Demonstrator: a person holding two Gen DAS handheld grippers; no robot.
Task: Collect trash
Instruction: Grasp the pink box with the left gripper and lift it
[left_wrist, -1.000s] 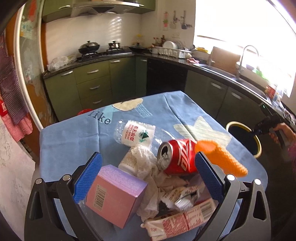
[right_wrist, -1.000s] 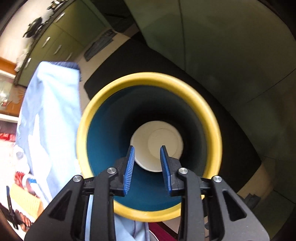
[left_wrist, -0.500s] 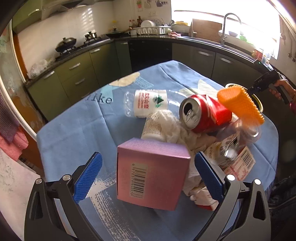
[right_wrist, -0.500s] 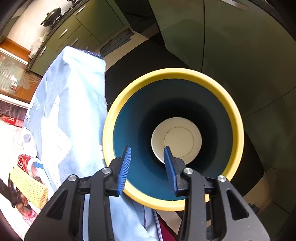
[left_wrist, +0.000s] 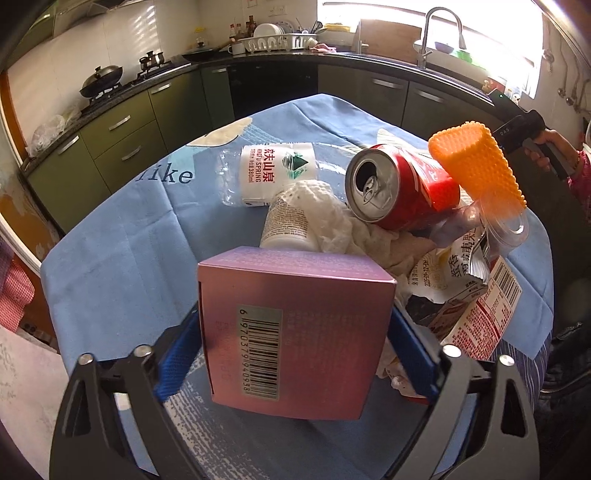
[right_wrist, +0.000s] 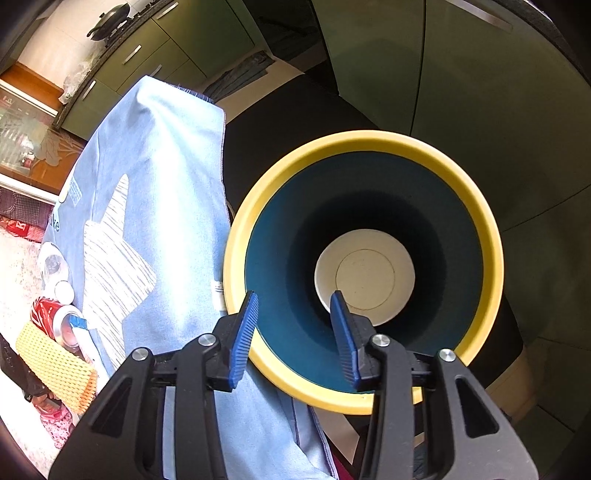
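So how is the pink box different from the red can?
The pink box is square-sided with a barcode; the red can is round and shiny with an open top. The box sits between the left gripper fingers; the can lies untouched on its side. Both are on the blue tablecloth.

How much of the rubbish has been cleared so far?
Barely begun: only a white paper bowl lies in the yellow-rimmed bin. The left gripper, closing, straddles the pink cardboard box. The red drink can, plastic bottle and wrappers remain.

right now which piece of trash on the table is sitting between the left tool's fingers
The pink box with the barcode, flanked by the left tool; the red can and water bottle lie farther back.
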